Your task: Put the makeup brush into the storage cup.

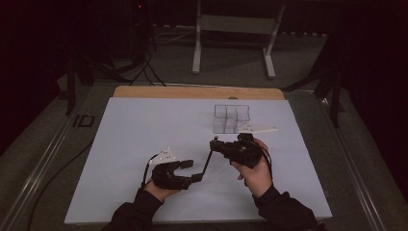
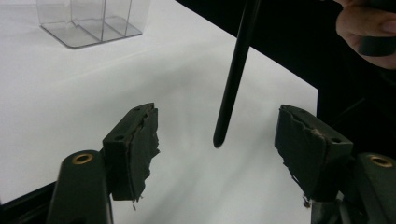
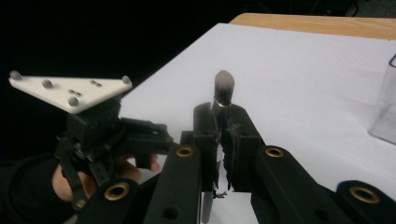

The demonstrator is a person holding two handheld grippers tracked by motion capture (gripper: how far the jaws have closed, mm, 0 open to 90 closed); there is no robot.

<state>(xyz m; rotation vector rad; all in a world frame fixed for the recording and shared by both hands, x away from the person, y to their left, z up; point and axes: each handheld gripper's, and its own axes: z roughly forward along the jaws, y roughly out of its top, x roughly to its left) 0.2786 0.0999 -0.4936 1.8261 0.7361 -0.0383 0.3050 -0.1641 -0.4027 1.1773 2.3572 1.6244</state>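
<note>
A thin black pen [image 1: 208, 159] hangs nearly upright above the white sheet, and my right gripper [image 1: 215, 143] is shut on its upper end. In the right gripper view the pen's blunt top [image 3: 224, 88] sticks out above the closed jaws of that gripper [image 3: 220, 116]. My left gripper [image 1: 195, 171] is open just below and left of it. In the left gripper view the pen's tip [image 2: 218, 139] hangs between the spread jaws of the left gripper [image 2: 217, 126] and touches neither pad. A clear plastic box with compartments [image 1: 231, 118] stands behind the right hand.
A white sheet [image 1: 139, 139] covers the table, with a wooden edge [image 1: 192, 92] at the back. The clear box [image 2: 93, 23] is far ahead of the left gripper and at the right edge [image 3: 385, 112] of the right gripper view. A white-legged stand [image 1: 235, 29] and cables [image 1: 144, 67] lie beyond the table.
</note>
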